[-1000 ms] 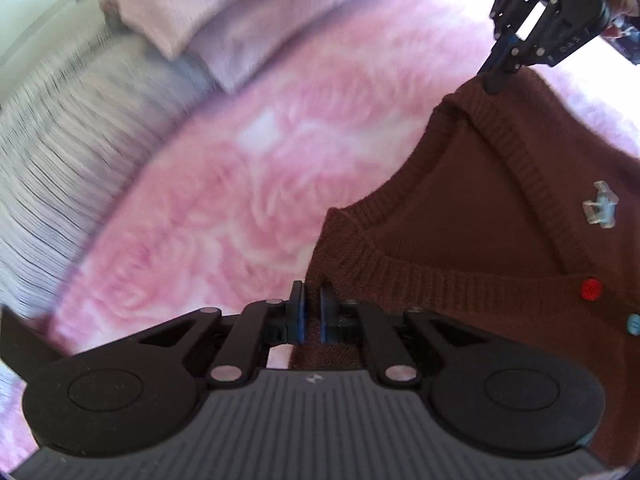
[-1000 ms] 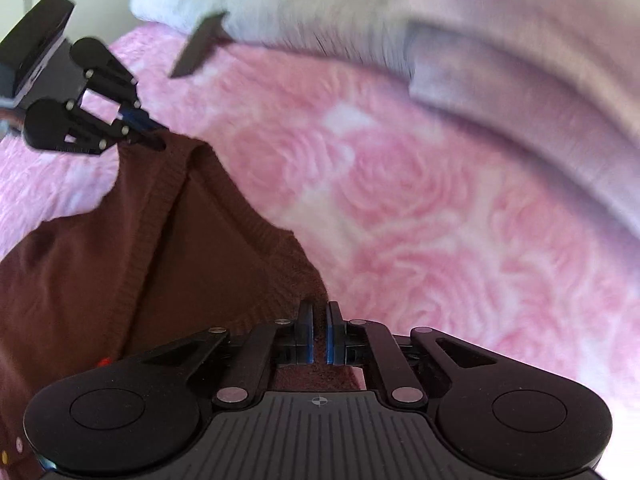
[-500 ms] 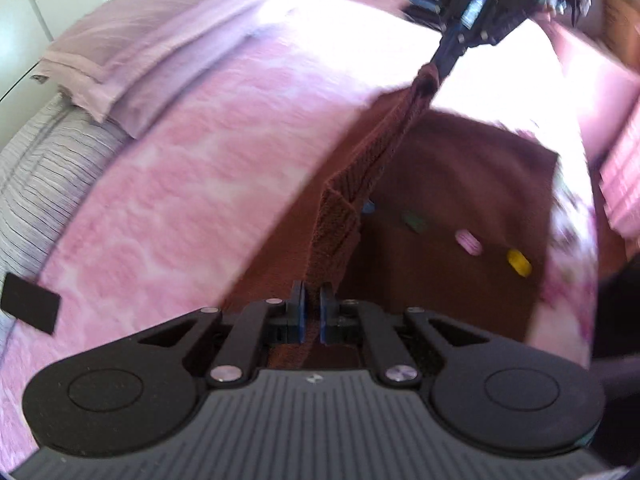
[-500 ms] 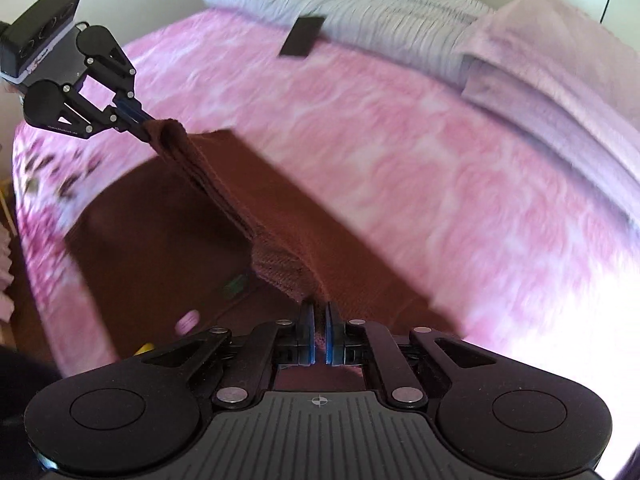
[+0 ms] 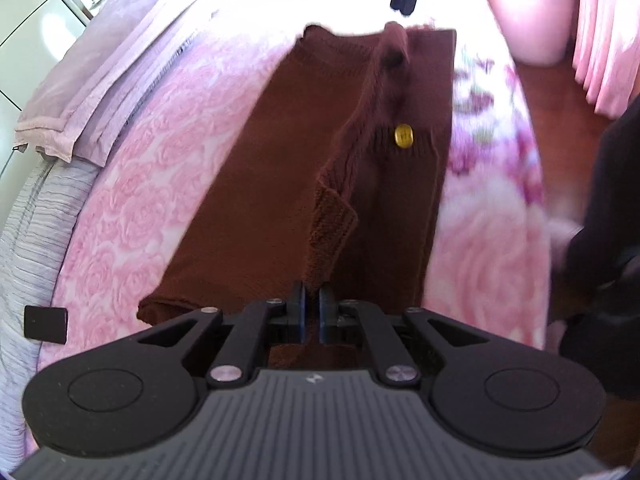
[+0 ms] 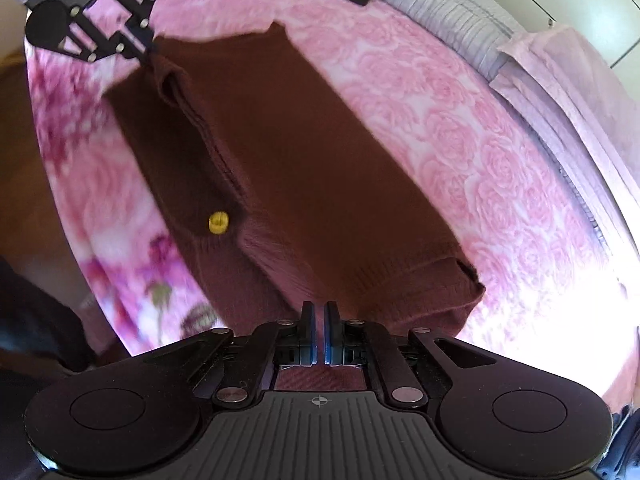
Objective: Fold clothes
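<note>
A brown knitted cardigan lies on the pink rose-patterned bedspread, doubled over on itself, with one yellow button showing. My left gripper is shut on its ribbed edge at the bottom of the left wrist view. That edge runs up as a raised ridge to my right gripper at the top. In the right wrist view my right gripper is shut on the cardigan, with knit showing under its fingers. The left gripper pinches the far corner, near the yellow button.
Folded lilac bedding and a grey striped sheet lie along the far side, with a small black rectangle on the sheet. The bed's near edge drops to a wooden floor by pink curtains. A person's dark clothing stands close.
Both grippers have swept sideways across the bed with the cardigan's edge, laying it over itself. Several coloured buttons seen earlier are covered; only the yellow one shows. Both stayed shut.
</note>
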Tool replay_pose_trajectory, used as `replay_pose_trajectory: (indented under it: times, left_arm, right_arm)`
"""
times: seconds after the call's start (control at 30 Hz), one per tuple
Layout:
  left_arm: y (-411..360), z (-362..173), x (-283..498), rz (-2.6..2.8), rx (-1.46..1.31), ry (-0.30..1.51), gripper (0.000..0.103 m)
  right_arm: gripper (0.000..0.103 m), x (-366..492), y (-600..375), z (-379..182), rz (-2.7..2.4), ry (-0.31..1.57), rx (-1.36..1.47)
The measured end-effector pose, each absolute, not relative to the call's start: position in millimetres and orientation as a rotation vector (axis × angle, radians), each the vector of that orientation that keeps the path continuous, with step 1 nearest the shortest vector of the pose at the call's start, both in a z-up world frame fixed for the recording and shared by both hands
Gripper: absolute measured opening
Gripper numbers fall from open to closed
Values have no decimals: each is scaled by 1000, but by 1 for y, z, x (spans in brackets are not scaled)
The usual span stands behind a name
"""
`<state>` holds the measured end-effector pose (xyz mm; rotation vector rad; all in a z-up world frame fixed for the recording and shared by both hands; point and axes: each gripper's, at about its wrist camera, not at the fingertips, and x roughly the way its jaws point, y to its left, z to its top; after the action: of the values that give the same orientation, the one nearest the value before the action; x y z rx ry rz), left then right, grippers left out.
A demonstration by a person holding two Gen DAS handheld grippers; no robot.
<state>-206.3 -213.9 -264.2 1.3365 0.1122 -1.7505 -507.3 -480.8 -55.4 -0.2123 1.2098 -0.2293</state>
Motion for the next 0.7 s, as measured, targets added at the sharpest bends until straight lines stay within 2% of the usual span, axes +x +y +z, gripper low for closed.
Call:
replay_pose_trajectory:
  times: [0.13, 0.33, 0.5, 0.7]
  left_arm:
    - [-206, -296, -215, -1745, 1366, 83, 4]
    - [-190, -305, -214, -1660, 1306, 96, 5]
    - [-180, -314, -217, -1616, 1238, 22, 7]
    - [-164, -331, -221, -1544, 1135, -67, 8]
  right_arm:
    - [2, -521, -481, -92, -223, 1221, -244]
    - [3, -536, -482, -110, -239, 1142, -129]
    - [4, -553, -494, -116, -311, 980, 22]
    - [5, -573, -492, -132, -330, 823, -47]
